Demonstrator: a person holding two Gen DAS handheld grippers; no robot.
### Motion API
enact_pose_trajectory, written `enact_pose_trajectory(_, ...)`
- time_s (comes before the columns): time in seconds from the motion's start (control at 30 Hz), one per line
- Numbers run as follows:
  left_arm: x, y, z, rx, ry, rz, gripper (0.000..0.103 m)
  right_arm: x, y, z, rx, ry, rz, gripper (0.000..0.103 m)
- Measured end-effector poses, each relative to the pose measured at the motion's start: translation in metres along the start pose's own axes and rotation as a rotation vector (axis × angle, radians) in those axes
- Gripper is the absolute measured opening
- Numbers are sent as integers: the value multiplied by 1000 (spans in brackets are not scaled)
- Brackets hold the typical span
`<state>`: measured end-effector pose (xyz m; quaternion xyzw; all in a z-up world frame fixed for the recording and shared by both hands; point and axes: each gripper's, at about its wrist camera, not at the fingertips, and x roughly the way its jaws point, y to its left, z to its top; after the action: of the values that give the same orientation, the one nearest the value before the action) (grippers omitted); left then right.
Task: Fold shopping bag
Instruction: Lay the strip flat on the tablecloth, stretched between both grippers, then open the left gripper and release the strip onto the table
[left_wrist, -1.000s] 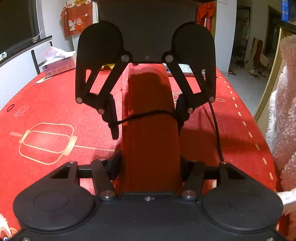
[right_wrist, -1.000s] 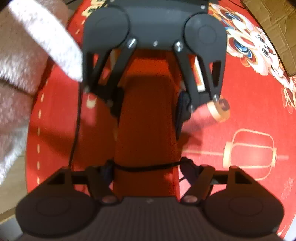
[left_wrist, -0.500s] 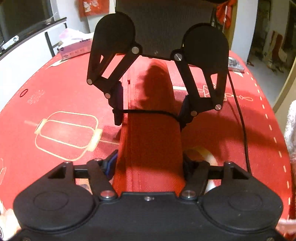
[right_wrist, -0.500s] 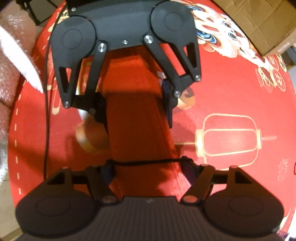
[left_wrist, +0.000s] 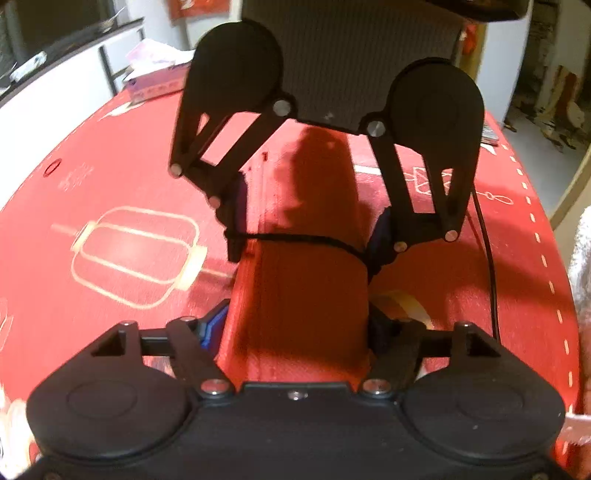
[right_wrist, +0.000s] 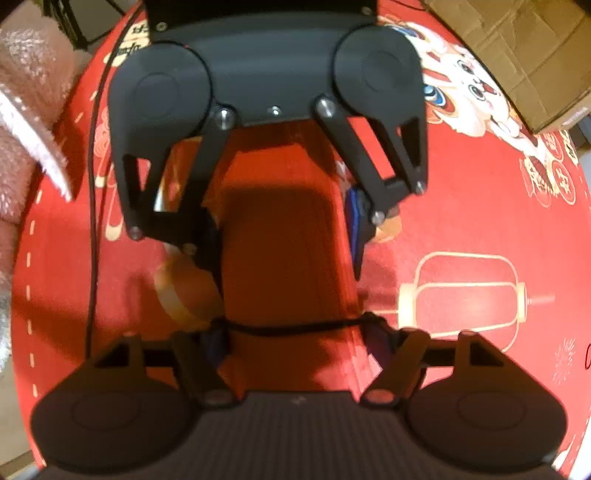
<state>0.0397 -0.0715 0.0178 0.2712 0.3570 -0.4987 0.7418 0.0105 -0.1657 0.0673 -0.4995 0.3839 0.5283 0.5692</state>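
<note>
Shopping bag, red and folded into a long narrow strip, lies flat on the table and runs straight between the two grippers, which face each other along it.

At the near end of the left wrist view, the left gripper points steeply down and straddles the strip. Its jaws have just been opening and now stand wide. The strip lies between them, and the pads look clear of its edges. From the right wrist view the same left gripper comes in from the top of the picture, one finger on each side of the strip.

At the opposite end, the right gripper also straddles the shopping bag, jaws wide. Its fingers sit right at the strip's edges, and I cannot tell whether they press on it. A thin black cord stretches across the strip between its fingertips.

Around the strip spreads a red tablecloth printed with pale lanterns. A black cable trails over the cloth just beside the right gripper. A fluffy pink sleeve shows at the edge. Farther out, a tissue box sits at one end of the table and a cardboard box lies beyond the other.
</note>
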Motion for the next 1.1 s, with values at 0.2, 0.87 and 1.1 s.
enact_pose_trajectory(0.2,-28,6,-1,-109,-9,47,91,-8,8,-16,39,-57,-27,74)
enact_pose_trajectory(0.87,-9,31,30,-364,5,194,103,-25,49,-54,67,-122,-148,74)
enact_pose_trajectory(1.1,-6,38,21,-417,88,227,103,-31,61,-72,65,-140,-165,73)
